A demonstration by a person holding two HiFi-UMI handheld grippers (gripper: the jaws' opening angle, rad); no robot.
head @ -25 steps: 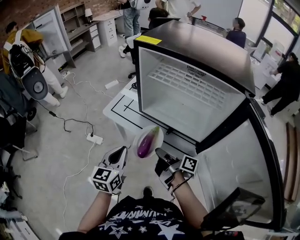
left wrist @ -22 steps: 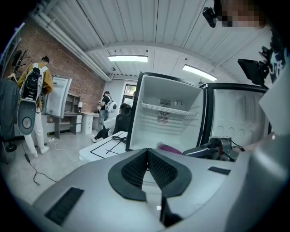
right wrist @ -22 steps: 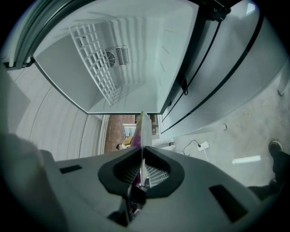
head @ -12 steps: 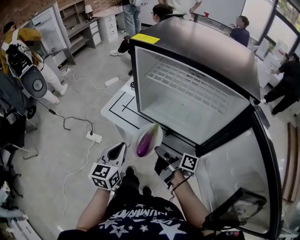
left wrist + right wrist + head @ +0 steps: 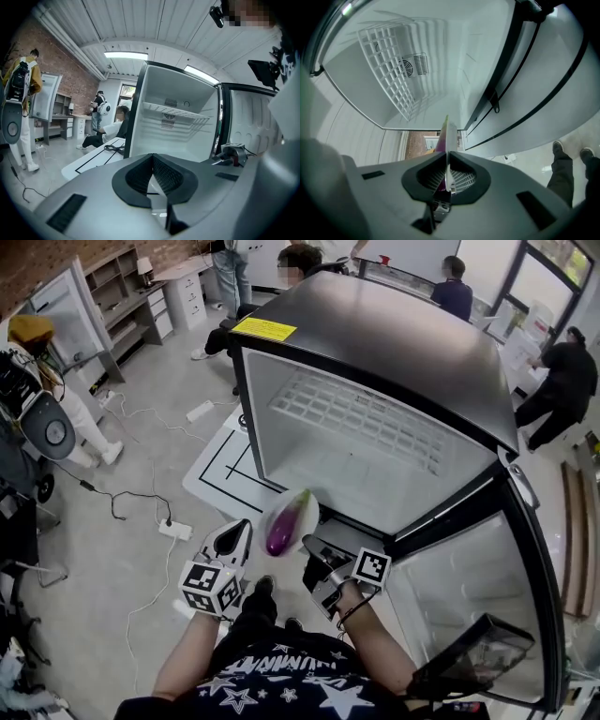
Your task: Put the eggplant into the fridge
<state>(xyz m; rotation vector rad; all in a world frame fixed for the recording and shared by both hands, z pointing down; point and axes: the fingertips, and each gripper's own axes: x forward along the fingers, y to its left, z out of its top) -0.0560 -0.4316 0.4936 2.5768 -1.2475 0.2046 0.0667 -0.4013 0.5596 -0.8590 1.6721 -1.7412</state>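
Though head view shows eggplant [image 5: 280, 527] on plate [image 5: 307, 518], only own view shows right gripper [image 5: 446, 161] pinching rim; left gripper [image 5: 153, 164] pressed together.

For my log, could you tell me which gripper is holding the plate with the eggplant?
The right gripper: its jaws clamp the rim of the plate carrying the eggplant. The left gripper is shut, with nothing between its jaws.

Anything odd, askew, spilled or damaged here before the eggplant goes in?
Nothing looks spilled or damaged. One oddity: the right hand-held gripper pinches the rim of a white round plate, not the purple eggplant itself, which simply lies on that plate in front of the open grey fridge.
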